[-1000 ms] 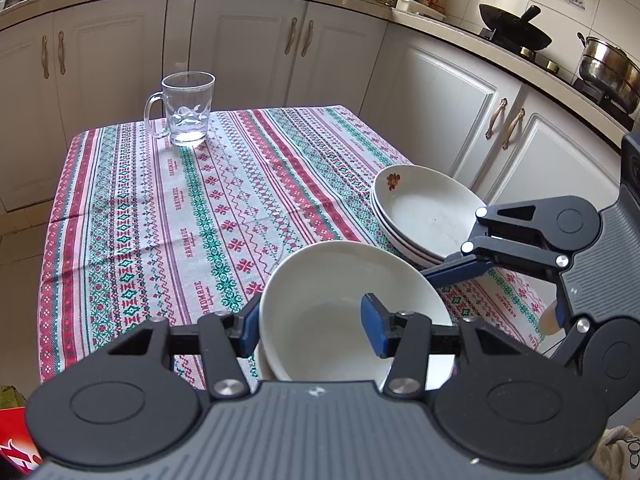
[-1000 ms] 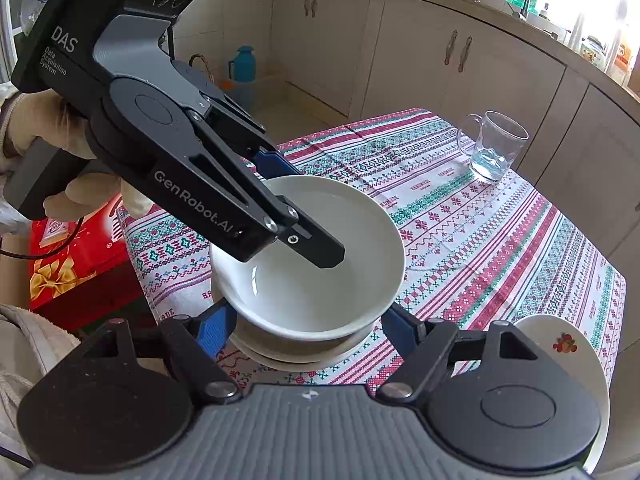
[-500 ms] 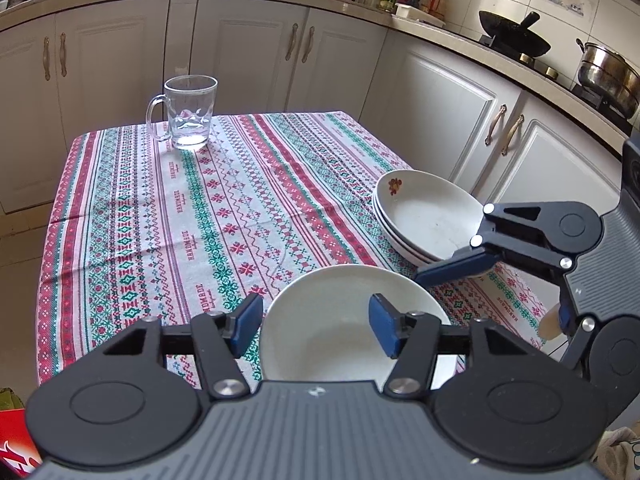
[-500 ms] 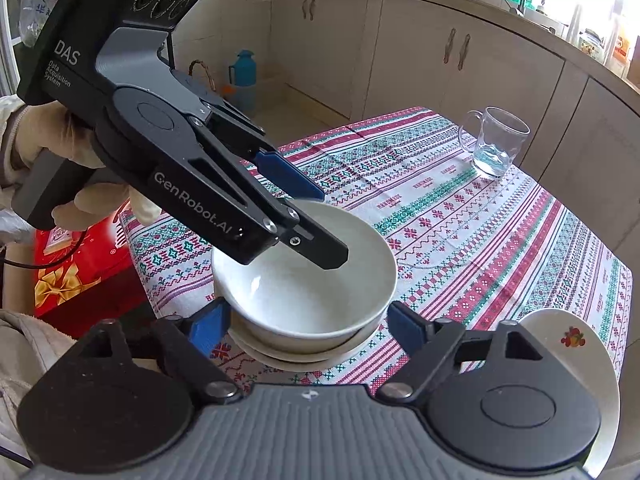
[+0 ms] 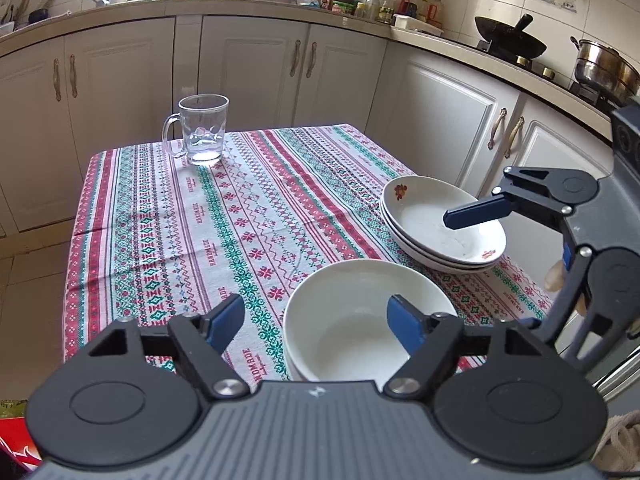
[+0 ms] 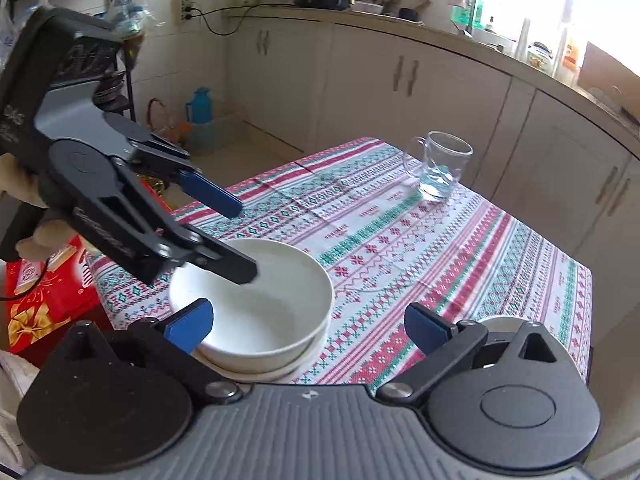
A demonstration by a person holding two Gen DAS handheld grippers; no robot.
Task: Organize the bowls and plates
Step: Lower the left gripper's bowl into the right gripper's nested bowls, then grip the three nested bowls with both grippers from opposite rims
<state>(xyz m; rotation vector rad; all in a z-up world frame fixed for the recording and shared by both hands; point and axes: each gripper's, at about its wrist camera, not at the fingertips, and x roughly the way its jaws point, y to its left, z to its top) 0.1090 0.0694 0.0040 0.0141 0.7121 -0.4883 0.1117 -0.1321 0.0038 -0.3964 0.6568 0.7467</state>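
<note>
On tablecloth [image 5: 248,216], left tongs [image 5: 316,320] have released the bowl [image 5: 352,320].

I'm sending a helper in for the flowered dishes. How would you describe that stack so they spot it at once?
Start at the table with the striped tablecloth. Along its edge nearest the stove-side cabinets sits the stack of flowered plates, shallow white dishes nested together. Small red flower prints on the rim set it apart from the plain white bowls stacked beside it.

Woven repeatedly along pale bands of the striped tablecloth [image 5: 224,216]: the word "HANDMADE", legible near the white bowl [image 5: 360,320]. Printed on the left gripper [image 6: 216,236] casing: blurred white lettering, unreadable. Bottle labels on the far surface: too small to read.
</note>
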